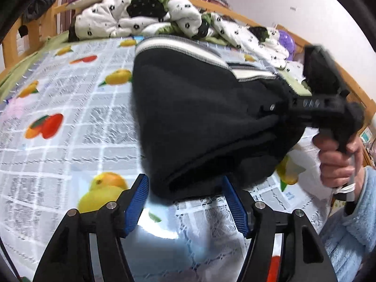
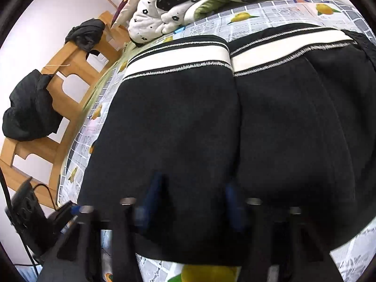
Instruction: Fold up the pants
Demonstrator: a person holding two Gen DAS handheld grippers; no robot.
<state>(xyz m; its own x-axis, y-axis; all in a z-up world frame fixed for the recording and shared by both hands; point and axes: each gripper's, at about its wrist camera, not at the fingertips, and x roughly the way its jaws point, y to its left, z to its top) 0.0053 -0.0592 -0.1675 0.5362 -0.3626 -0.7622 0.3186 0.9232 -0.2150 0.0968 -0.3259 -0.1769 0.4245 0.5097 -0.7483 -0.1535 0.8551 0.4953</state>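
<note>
Both views are bright with even indoor light and only soft shadows. Fisheye distortion bends the bed [image 1: 70, 122] and walls, with black vignette at the corners. A white glare patch sits between the left hand-held gripper [image 1: 185, 202] fingers. The right hand-held gripper [image 2: 190, 202] is smeared, probably by motion blur. The black pants [image 2: 211, 129] show little detail.

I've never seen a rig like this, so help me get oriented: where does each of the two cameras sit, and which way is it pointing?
Left wrist view: sits on the left gripper, looking across the bed at the black pants; its blue fingers stand apart, and the person's right hand holds the right gripper, apparently shut on the fabric.
Right wrist view: sits on the right gripper, looking along the pants toward the quilt; its blurred fingers show.
Both share the pants, the quilt and the fruit-print sheet.
</note>
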